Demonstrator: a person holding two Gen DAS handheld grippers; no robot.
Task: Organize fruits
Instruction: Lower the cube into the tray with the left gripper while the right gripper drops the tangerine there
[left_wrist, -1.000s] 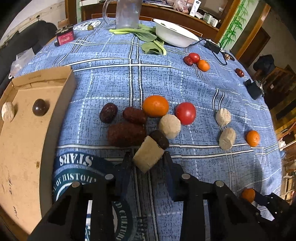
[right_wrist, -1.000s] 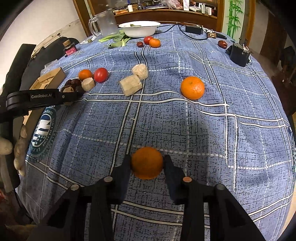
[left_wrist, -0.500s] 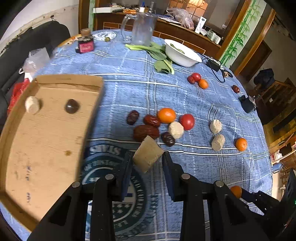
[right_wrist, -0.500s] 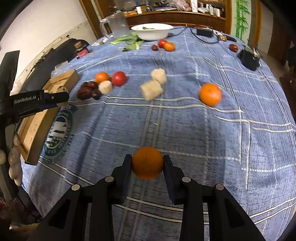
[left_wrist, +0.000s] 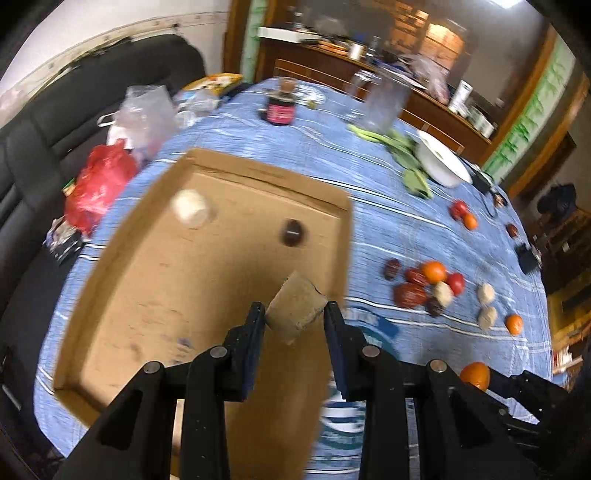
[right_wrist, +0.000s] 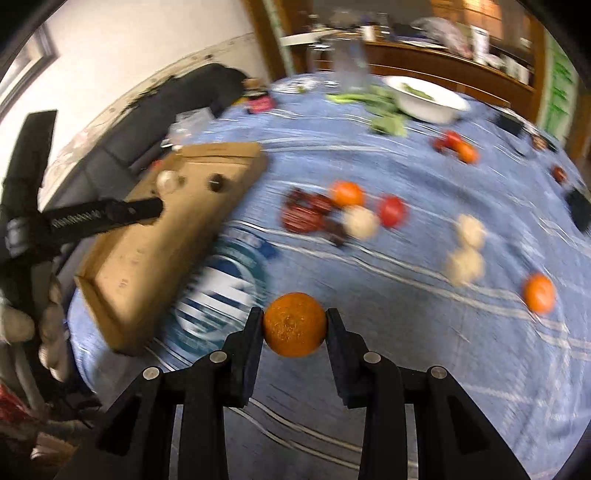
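My left gripper (left_wrist: 295, 314) is shut on a tan blocky chunk (left_wrist: 296, 310), held in the air over the right part of a shallow cardboard tray (left_wrist: 155, 280). A pale round piece (left_wrist: 191, 207) and a dark round fruit (left_wrist: 292, 232) lie in that tray. My right gripper (right_wrist: 294, 325) is shut on an orange (right_wrist: 294, 324) above the blue tablecloth, right of the tray (right_wrist: 147, 251). A cluster of dark dates, an orange, a tomato and pale lumps (right_wrist: 340, 212) lies on the cloth beyond. The left gripper's finger (right_wrist: 107, 214) shows over the tray in the right wrist view.
A white bowl (left_wrist: 441, 162), green leaves (left_wrist: 402, 147), a glass jug (left_wrist: 384, 103) and a small jar (left_wrist: 280, 110) stand at the table's far side. More oranges (right_wrist: 539, 293), tomatoes (left_wrist: 460, 208) and black chargers (left_wrist: 526, 256) lie to the right. Bags rest on a dark sofa (left_wrist: 74, 122) at left.
Both grippers have swung left and risen with their loads. The left one now hangs over the cardboard tray instead of the fruit cluster; the right one has come nearer the tray.
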